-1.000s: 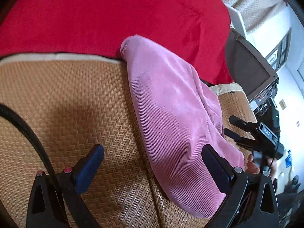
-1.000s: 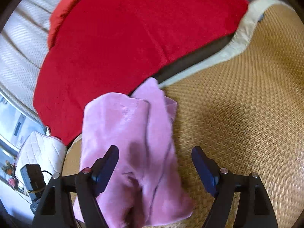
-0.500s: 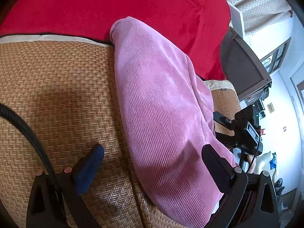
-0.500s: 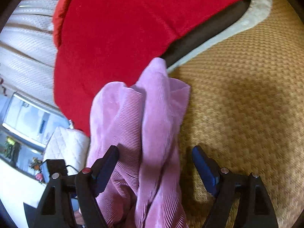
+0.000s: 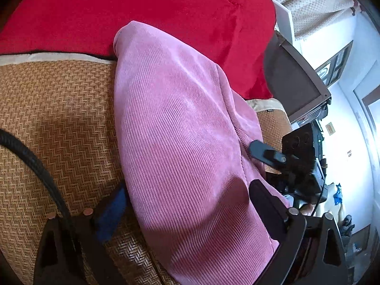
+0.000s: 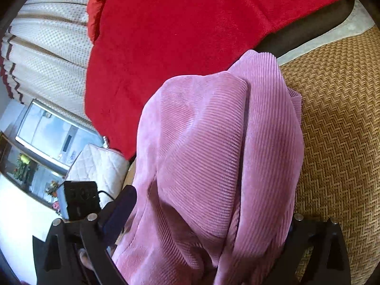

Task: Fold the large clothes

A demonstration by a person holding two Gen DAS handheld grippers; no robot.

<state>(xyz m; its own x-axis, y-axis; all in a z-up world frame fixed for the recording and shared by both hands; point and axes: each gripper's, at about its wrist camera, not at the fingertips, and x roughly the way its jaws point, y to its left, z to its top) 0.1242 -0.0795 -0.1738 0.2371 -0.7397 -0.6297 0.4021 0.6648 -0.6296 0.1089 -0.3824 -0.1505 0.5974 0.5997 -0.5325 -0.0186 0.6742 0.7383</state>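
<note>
Left gripper (image 5: pixel 187 216): jaws spread wide, the pink corduroy garment (image 5: pixel 180 147) bulging between its fingers (image 5: pixel 111 210) and lapping over the inner face of each; no pinch is made. Right gripper (image 6: pixel 204 213): left finger visible and set wide, right finger buried under cloth, so its spread looks open with the garment (image 6: pixel 213 154) filling the gap. Ahead of both, the garment lies as a long folded bundle on the woven mat (image 5: pixel 52 109), its far end meeting the red blanket (image 5: pixel 142 7). Judged step: taking hold of the near end for a further fold. Next move calls for both jaws closing on all layers together.
</note>
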